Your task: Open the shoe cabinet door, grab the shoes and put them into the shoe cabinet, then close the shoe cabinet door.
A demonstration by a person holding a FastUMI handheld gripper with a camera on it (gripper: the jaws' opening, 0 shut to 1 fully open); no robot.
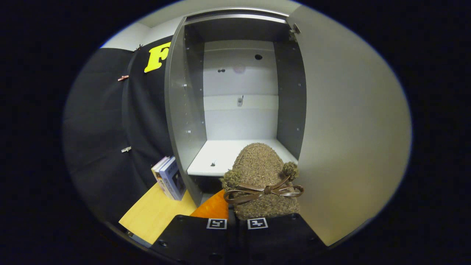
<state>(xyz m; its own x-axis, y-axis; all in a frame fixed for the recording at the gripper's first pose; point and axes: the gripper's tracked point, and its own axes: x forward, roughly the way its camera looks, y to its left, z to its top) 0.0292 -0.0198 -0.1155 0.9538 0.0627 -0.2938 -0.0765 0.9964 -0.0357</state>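
**Fuzzy shoe at the cabinet mouth, door swung wide**

Nearest to you, your gripper (pixel 237 223) has its two fingers drawn close together, the two square markers on them almost side by side with only a thin gap between. The heel end of the shoe (pixel 262 180) sits right at that gap, so the fingers look to be pinching it, though the contact itself is hidden behind the finger bodies.

The shoe is a fuzzy brown-olive slipper with a nubbly, woolly surface. You see it from behind and above: a rounded toe dome pointing away from you, a cuff of the same fuzz around the opening, a thin glossy brown ribbon tied in a bow across the cuff, and a small pompom just to the right of the bow.

Below the shoe and to its left you have an orange surface (pixel 213 208), and left of that a pale wooden tabletop (pixel 158 213). A few books (pixel 170 178) stand on it, leaning against the cabinet's outer side.

Just beyond, the shoe's toe overlaps the front edge of the white shelf (pixel 220 154) inside the shoe cabinet (pixel 184 110). The cabinet has grey side walls and a white back panel. Its door (pixel 349 129) stands fully open on your right, a broad pale grey panel hinged at the top corner.
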